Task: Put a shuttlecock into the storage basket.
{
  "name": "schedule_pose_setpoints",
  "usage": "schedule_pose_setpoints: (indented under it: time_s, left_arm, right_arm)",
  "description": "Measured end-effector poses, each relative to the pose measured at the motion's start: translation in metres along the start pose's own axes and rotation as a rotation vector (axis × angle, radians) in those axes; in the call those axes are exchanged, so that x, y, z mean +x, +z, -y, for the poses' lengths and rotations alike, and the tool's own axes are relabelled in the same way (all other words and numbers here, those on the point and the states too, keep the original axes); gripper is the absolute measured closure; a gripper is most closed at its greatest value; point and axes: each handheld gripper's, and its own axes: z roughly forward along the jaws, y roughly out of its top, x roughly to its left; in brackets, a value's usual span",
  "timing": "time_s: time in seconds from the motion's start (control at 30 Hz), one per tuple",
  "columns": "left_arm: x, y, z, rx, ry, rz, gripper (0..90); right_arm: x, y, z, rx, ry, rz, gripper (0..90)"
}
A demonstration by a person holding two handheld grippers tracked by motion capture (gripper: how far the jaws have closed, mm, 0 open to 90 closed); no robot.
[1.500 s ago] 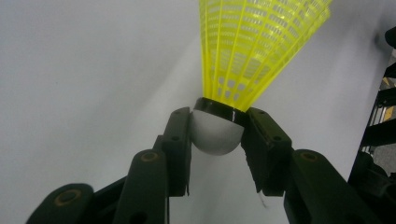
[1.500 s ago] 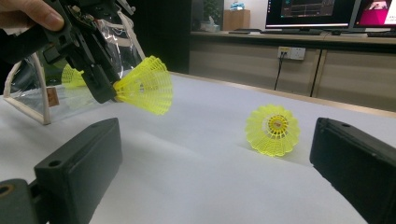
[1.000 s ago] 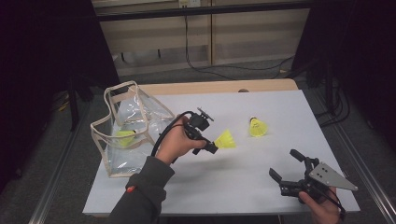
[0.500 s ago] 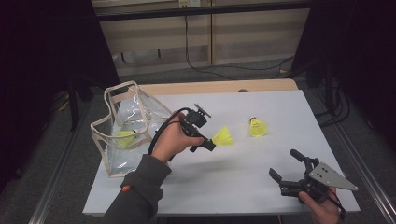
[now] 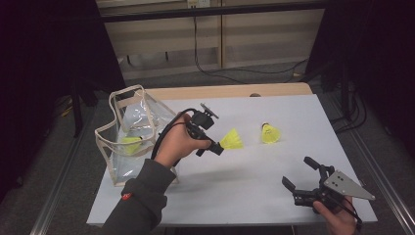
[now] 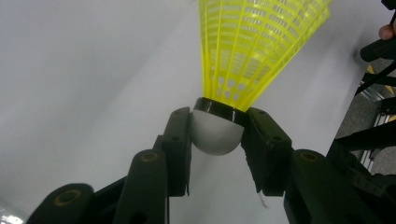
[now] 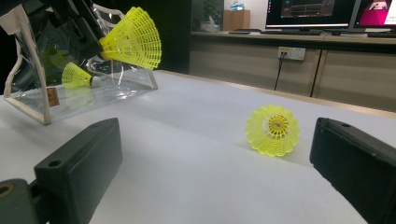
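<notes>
The white worktop [image 5: 244, 196] takes up the middle and lower part of the high view, with a pale wooden strip along its far edge. At its left edge, in the left centre of the frame, stands a clear plastic bag [image 5: 128, 134] with cream trim, its mouth open upward; a yellow shuttlecock [image 5: 131, 144] lies inside it, low against the bag's near wall.

Just right of the bag, near the middle of the frame, a hand in a dark sleeve holds the left gripper [image 5: 213, 145] above the worktop. Its fingers [image 6: 180, 149] pinch the white rounded cork of a held shuttlecock [image 5: 231, 140], one pad on each side just below the black band, with the yellow skirt fanning away from the gripper toward the right of the high view. In the right gripper view this shuttlecock hangs at the upper left, in front of the bag and clear of the surface.

At the lower right of the high view the right gripper [image 5: 299, 177], with its grey three-cornered plate, is held by a hand at the worktop's near edge. Its fingers [image 7: 81, 163] are spread wide with nothing between them.

A loose shuttlecock [image 5: 270, 133] lies on its side on the worktop, right of centre, well apart from both grippers; in the right gripper view its open skirt faces the camera.
</notes>
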Motion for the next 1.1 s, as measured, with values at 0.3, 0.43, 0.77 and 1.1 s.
schedule_pose_setpoints:
  time_s: [0.3,0.43,0.77,1.1]
  left_arm:
    - [-0.001,-0.01,-0.002,-0.004,-0.01,-0.005,63.0]
    - [-0.001,-0.015,-0.002,0.007,-0.007,-0.007,63.0]
    - [-0.002,-0.026,-0.004,-0.01,-0.039,-0.009,63.0]
    - [0.001,-0.034,-0.004,-0.005,-0.043,-0.003,63.0]
  right_arm:
    - [0.0,0.0,0.0,0.0,0.002,0.001,2.1]
    - [0.0,0.0,0.0,0.001,0.0,0.0,2.1]
    - [0.0,0.0,0.0,0.0,0.001,-0.001,2.1]
    - [0.0,0.0,0.0,0.0,-0.001,0.0,2.1]
